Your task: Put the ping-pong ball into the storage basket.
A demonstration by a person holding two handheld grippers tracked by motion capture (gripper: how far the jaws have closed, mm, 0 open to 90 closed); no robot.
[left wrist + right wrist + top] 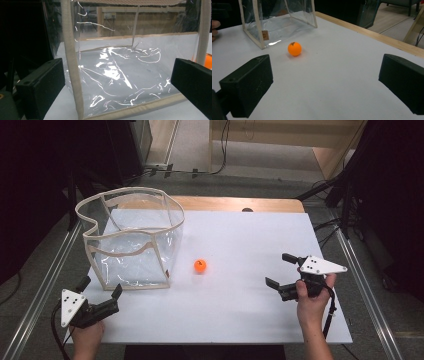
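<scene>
Count: one clear plastic bag (131, 240) with beige trim, one orange ball (200, 265), two grippers, one per hand.

Bag stands upright and open-topped on the far-left part of the table. It looks empty. A small tag sits on its near corner edge in the right gripper view. Ball sits on the bare table just right of the bag's near-right corner, not touching it; it has a small dark mark on top.

Surface: white board (240, 310) over a wooden tabletop (235, 203), the wood showing along the far edge. Metal rails run down both sides of the table. Room: grey floor, cables on it past the far edge, dark equipment on both sides, light wood furniture at the back.

Left gripper (102, 292): near-left corner of the table, just in front of the bag. Jaws spread wide, holding nothing, touching nothing. In the left gripper view the bag's near corner seam (72, 65) stands between the jaws, and a bit of the ball peeks past the bag's right edge (208, 61).

Right gripper (280, 270): right side of the table, well apart from the ball, pointed toward it. Jaws spread wide, empty, nothing touched. In the right gripper view the ball (294, 48) lies ahead between the jaws, bag (279, 20) beyond it.
</scene>
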